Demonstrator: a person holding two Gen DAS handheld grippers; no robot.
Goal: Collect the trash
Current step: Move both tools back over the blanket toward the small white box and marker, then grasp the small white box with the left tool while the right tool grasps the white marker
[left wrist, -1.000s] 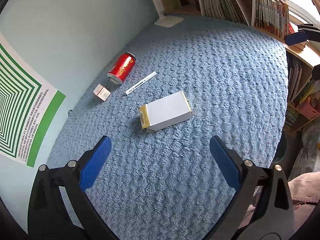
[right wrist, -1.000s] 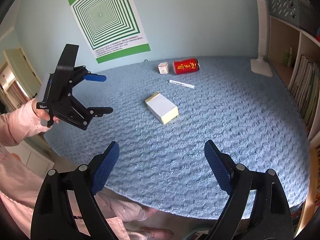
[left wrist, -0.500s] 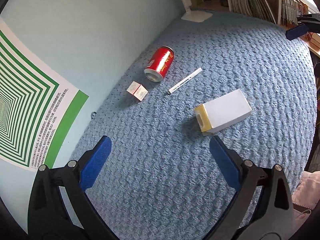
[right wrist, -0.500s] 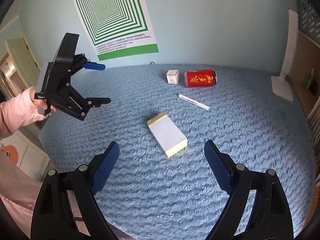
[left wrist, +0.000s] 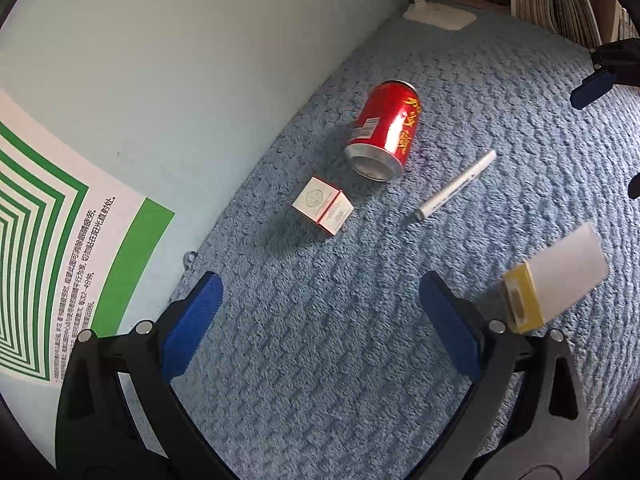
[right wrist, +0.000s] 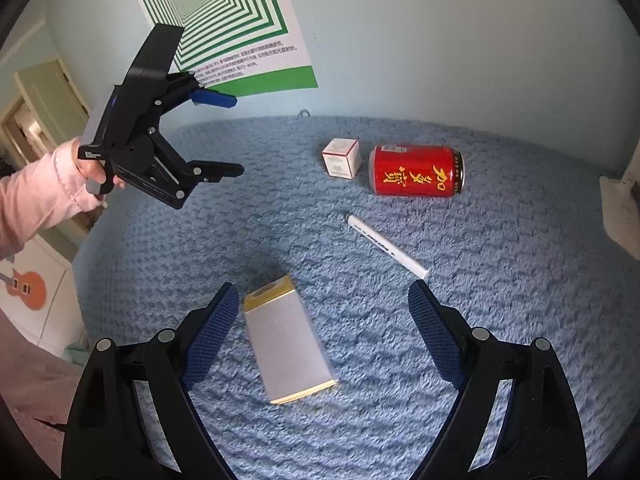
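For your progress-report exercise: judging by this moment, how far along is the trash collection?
Done: nothing visibly. The red can, small box, pen and white-and-yellow box all lie on the blue cloth. In hand: nothing; the left tool and right tool are open and empty. Left: everything.

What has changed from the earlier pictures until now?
Both grippers came closer over the blue mat: the left gripper toward the small box and red can, the right gripper toward the yellow-ended box. Nothing grasped; jaws stayed open; objects, including the white pen, unmoved.
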